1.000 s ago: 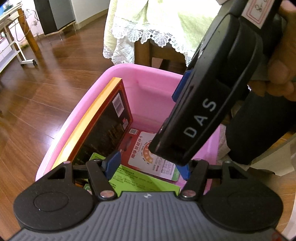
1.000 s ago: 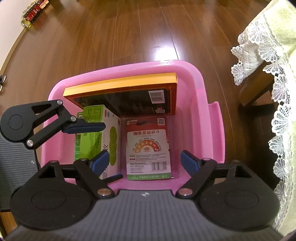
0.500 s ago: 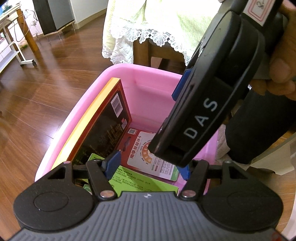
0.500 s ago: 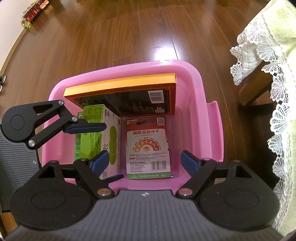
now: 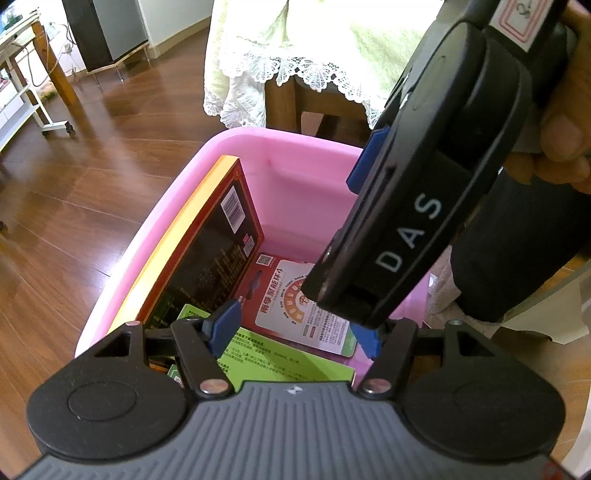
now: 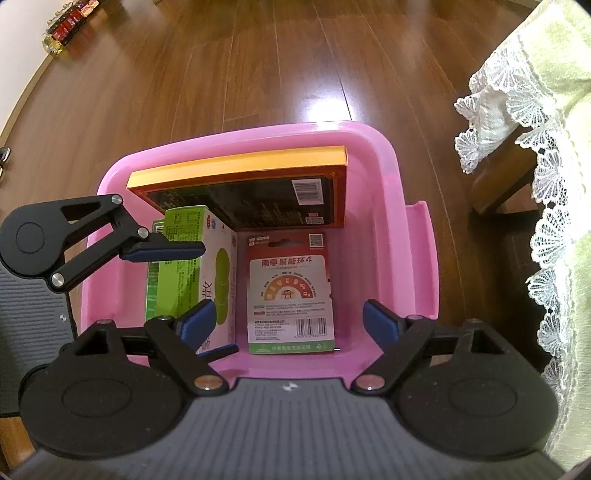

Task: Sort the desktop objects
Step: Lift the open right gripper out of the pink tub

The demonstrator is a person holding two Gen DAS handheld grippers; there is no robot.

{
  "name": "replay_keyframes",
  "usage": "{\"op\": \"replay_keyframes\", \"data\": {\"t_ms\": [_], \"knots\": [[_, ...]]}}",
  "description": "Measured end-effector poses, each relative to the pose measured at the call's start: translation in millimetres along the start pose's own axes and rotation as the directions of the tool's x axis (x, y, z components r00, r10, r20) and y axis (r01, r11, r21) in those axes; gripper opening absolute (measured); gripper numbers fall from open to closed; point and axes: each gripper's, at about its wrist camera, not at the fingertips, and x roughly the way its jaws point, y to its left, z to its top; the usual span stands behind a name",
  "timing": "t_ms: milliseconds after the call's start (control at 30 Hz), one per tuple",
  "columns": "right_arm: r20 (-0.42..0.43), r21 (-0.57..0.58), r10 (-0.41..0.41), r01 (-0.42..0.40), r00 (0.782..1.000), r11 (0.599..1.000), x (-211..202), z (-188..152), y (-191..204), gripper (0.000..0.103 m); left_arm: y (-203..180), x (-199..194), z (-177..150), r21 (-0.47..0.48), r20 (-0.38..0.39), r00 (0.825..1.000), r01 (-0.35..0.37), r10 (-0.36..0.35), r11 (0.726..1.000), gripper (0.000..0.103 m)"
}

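A pink plastic bin (image 6: 384, 206) (image 5: 295, 173) sits on the wooden floor. Inside it, a flat orange-edged dark box (image 6: 251, 195) (image 5: 207, 254) leans on one wall. A red and white battery card (image 6: 290, 291) (image 5: 291, 302) lies on the bottom, and a green and white box (image 6: 181, 266) (image 5: 273, 358) stands beside it. My right gripper (image 6: 288, 323) hangs open above the card with nothing between its blue pads. My left gripper (image 5: 295, 332) (image 6: 216, 299) is open too, straddling the green box without holding it. In the left wrist view, the right gripper's black body (image 5: 424, 221) blocks part of the bin.
A table with a pale green, lace-edged cloth (image 6: 535, 110) (image 5: 295, 44) stands close beside the bin, its wooden leg (image 6: 498, 188) nearby. A person's hand (image 5: 561, 147) grips the right tool. A white cart (image 5: 33, 107) and a dark cabinet (image 5: 103, 33) stand far off across bare floor.
Hardly anything: both grippers stay open over the bin, with only a slight drift in the left wrist view.
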Motion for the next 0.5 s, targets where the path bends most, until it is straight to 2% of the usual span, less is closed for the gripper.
{"op": "replay_keyframes", "data": {"t_ms": [300,500], "knots": [[0.068,-0.029,-0.001,0.003,0.998,1.000,-16.8,-6.8,2.2,0.085,-3.1,-10.6,-2.6,0.016,0.008,1.000,-0.016,0.016,1.000,0.067],[0.135,-0.011,-0.021,0.023,0.991,1.000,-34.6,-11.1,-4.2,0.085,-3.8,-19.0,4.2,0.028,0.023,0.999,-0.035,0.035,0.999,0.072]]}}
